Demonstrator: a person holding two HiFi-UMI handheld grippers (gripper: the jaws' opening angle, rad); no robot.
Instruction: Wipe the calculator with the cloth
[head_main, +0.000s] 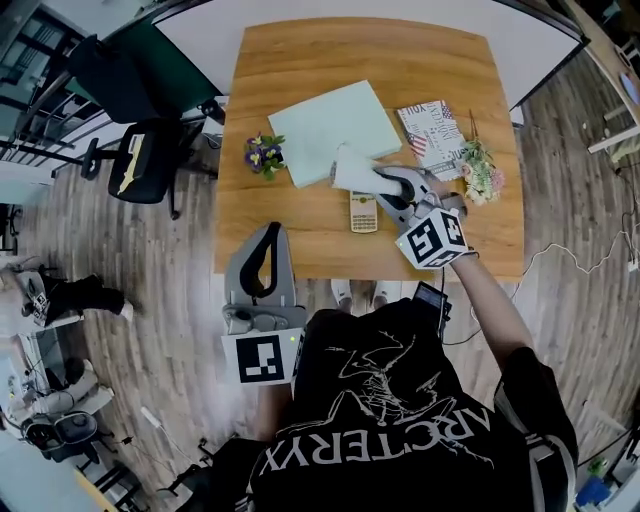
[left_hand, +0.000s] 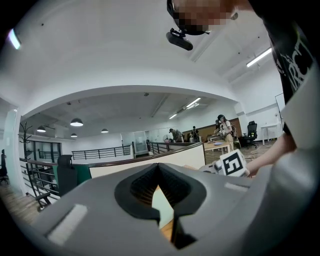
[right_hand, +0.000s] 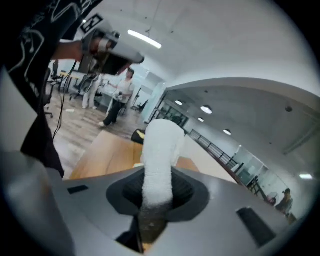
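A small cream calculator (head_main: 363, 211) lies flat near the front of the wooden table (head_main: 300, 225). My right gripper (head_main: 380, 181) is shut on a rolled white cloth (head_main: 353, 170), which hangs just above and behind the calculator's far end. In the right gripper view the cloth (right_hand: 160, 150) stands up between the jaws of the right gripper (right_hand: 157, 187). My left gripper (head_main: 272, 228) is held low at the table's front edge, left of the calculator. In the left gripper view this left gripper (left_hand: 159, 167) has its tips touching and holds nothing.
A pale green sheet (head_main: 335, 125) lies behind the cloth. Purple flowers (head_main: 264, 153) sit at its left, a magazine (head_main: 430, 125) and a bouquet (head_main: 479, 170) at the right. A black office chair (head_main: 140, 160) stands left of the table.
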